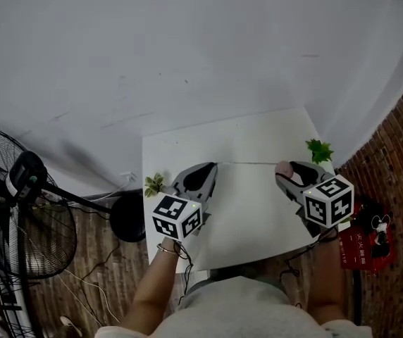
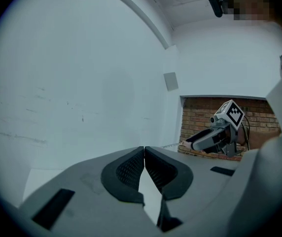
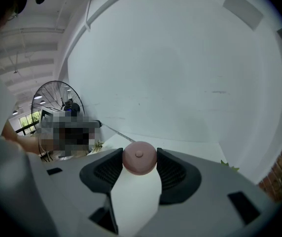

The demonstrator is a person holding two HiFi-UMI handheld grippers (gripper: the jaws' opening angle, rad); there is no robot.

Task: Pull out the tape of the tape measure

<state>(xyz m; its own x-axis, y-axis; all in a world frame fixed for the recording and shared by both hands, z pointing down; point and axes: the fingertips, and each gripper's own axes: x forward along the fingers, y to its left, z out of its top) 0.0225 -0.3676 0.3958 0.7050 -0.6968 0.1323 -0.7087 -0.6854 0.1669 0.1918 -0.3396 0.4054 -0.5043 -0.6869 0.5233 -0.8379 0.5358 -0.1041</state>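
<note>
My right gripper (image 1: 291, 172) has its fingers clamped on the small round pink tape measure case (image 3: 139, 158). Its thin tape (image 1: 247, 163) is already drawn out across the white tabletop (image 1: 251, 217) to my left gripper (image 2: 144, 154), whose fingers are pinched shut on the tip. I judge there may be more to pull.

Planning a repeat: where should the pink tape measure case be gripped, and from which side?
Grip the pink case across its round rim, pads on opposite edges, as the right tongs do now. Come from the person's side, so the tape runs free toward the left tongs.
</note>
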